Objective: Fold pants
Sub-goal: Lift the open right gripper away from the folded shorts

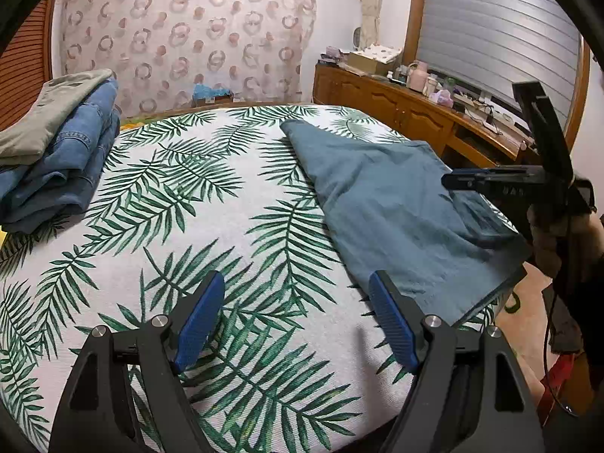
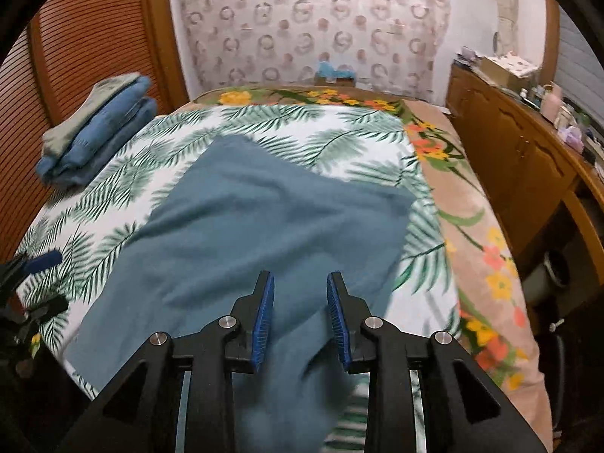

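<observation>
Teal-blue pants (image 2: 245,226) lie spread on the leaf-print sheet (image 1: 207,207), reaching to the bed's near right edge (image 1: 377,188). My right gripper (image 2: 300,277) hangs just over their near part, jaws a small way apart, cloth showing in the gap but not pinched. In the left wrist view the right gripper (image 1: 458,211) comes in from the right, held by a person's hand (image 1: 558,241). My left gripper (image 1: 297,277) stands wide open over bare sheet, left of the pants, with nothing between its fingers. It shows at the left edge of the right wrist view (image 2: 51,283).
A stack of folded jeans with a grey-green garment on top (image 1: 56,151) sits at the far left of the bed (image 2: 94,128). A floral blanket (image 2: 472,226) borders the sheet on the right. A cluttered wooden dresser (image 2: 509,151) runs along the right wall.
</observation>
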A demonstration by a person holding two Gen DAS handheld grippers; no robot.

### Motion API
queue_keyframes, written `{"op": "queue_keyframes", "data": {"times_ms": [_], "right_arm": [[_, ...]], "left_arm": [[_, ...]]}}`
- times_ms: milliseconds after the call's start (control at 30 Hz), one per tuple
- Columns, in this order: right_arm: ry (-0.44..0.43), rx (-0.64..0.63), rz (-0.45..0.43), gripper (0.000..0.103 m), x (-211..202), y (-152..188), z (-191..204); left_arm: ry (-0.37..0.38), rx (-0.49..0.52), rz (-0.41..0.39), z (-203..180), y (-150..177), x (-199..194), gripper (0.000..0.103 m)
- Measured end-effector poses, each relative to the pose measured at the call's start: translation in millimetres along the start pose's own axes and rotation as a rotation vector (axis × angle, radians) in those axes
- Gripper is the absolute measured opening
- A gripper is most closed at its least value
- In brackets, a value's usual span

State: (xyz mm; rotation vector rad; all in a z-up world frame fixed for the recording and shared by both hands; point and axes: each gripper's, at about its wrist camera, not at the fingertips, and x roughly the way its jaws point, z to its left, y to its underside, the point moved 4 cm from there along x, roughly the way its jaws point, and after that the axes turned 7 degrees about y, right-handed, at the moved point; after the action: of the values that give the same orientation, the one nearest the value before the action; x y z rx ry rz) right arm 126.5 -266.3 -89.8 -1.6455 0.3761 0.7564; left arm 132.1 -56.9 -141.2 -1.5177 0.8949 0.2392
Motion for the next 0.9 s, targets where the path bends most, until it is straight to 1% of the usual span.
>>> {"op": "queue_keyframes", "data": {"times_ms": [133,167,267,333,467,533,600,700,767,800,900], "right_arm": [[0.011,-0.008,0.038,0.03,16.3,10.2,-2.8],[0.014,-0.019,0.013,0.033,15.2,11.0,-3.2],[0.037,-0.054,-0.024,0.035,15.6,15.2,-3.1],[0.052,-0.052,-0.043,0.036,14.5,19.4,-0.6],[0.049,-0.022,-0.044,0.039,14.4,24.1,-2.5],[0.067,-0.027,-0.042,0.041,16.8,24.5,2.9],[0.09,-0.04,-0.045,0.044,18.4,23.6,12.5],[0.09,-0.057,-0.039,0.044,19.4,18.6,15.5],[0.104,-0.062,-0.027,0.044,14.7,18.4,14.7],[0.108,-0.062,-0.036,0.044,9.5,16.8,14.8],[0.074,-0.046,-0.079,0.044,-14.7,23.1,12.1]], "left_arm": [[0.001,-0.001,0.015,-1.2,2.5,4.1,0.079],[0.003,-0.002,0.02,-1.2,3.5,5.5,0.079],[0.012,-0.006,0.056,-0.5,7.8,13.4,0.08],[0.003,0.01,0.055,-2.4,9.9,14.7,0.081],[0.003,0.031,0.06,-6.4,11.6,15.0,0.085],[-0.004,0.055,0.065,-9.8,12.4,16.2,0.087],[-0.008,0.056,0.063,-9.3,11.9,16.4,0.088],[-0.003,0.042,0.057,-8.3,11.0,15.6,0.088],[-0.005,0.037,0.057,-7.6,10.5,15.3,0.088],[-0.001,0.028,0.057,-7.0,10.0,14.6,0.088],[0.003,0.012,0.061,-6.5,7.1,13.5,0.088]]}}
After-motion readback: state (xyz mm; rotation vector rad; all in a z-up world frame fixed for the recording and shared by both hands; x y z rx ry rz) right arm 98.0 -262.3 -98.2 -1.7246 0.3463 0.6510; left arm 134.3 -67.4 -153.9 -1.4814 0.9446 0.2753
